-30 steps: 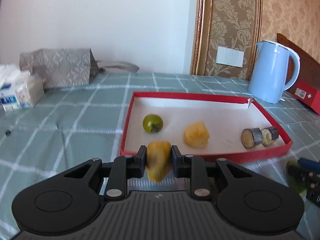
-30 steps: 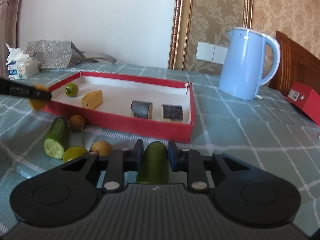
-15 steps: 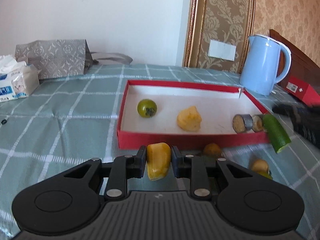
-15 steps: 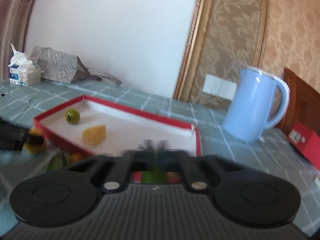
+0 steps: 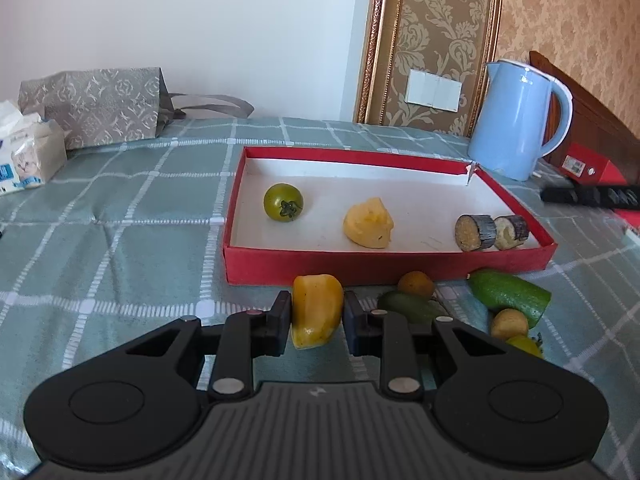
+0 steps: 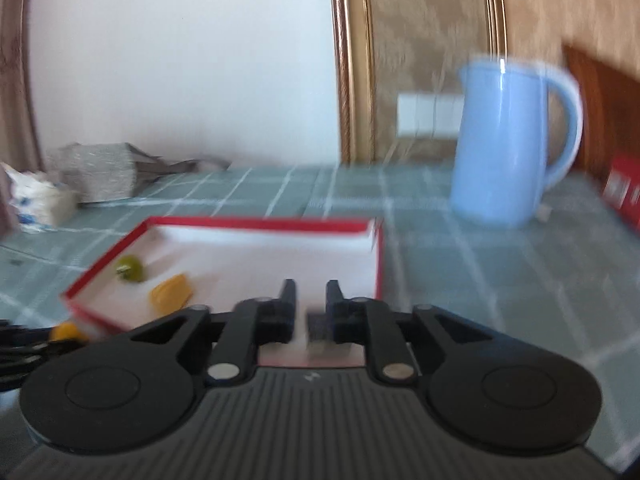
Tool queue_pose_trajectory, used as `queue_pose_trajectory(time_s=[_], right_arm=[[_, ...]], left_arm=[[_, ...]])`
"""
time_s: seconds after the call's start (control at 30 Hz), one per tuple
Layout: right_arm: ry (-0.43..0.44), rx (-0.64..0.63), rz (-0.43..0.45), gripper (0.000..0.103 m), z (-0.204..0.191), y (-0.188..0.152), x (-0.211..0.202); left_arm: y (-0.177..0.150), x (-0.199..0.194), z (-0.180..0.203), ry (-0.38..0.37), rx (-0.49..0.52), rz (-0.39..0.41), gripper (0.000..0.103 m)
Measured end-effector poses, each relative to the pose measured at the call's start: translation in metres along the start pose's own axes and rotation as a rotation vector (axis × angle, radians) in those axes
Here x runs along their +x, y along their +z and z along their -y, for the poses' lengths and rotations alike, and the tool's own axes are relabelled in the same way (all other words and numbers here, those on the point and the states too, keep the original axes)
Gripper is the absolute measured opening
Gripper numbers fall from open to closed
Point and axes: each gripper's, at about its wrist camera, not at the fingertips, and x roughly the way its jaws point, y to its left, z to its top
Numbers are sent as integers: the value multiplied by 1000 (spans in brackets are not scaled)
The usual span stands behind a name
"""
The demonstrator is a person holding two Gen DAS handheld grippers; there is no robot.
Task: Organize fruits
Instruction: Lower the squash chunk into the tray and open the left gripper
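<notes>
My left gripper (image 5: 316,300) is shut on a yellow fruit piece (image 5: 316,312), just in front of the red tray (image 5: 384,266). Inside the tray lie a green tomato (image 5: 283,202), a yellow chunk (image 5: 368,224) and two eggplant slices (image 5: 476,232). A cucumber piece (image 5: 508,294) lies on the cloth by the tray's near right corner. Another cucumber piece (image 5: 412,308) and small round fruits (image 5: 416,283) lie beside it. My right gripper (image 6: 311,292) hovers over the tray's near right part, blurred. Its jaws are opening, a narrow gap with nothing between them.
A blue kettle (image 5: 516,120) stands behind the tray's far right corner, with a red box (image 5: 592,168) to its right. At the far left are a tissue pack (image 5: 28,156) and a grey patterned bag (image 5: 96,108). Checked green cloth covers the table.
The right gripper lifted the cucumber piece, then let it go; it now lies on the cloth and the gripper has risen away, empty. The left gripper still holds the yellow piece.
</notes>
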Motion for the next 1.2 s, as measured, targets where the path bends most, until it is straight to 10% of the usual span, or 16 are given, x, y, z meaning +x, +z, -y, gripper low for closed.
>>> queue_pose_trajectory(time_s=[0.57, 1.2], right_arm=[[166, -179, -160, 46, -33, -49, -6], [208, -171, -180, 43, -34, -50, 14]], left_arm=[[-6, 2, 1, -26, 13, -24, 26], [44, 21, 11, -9, 62, 58, 24]])
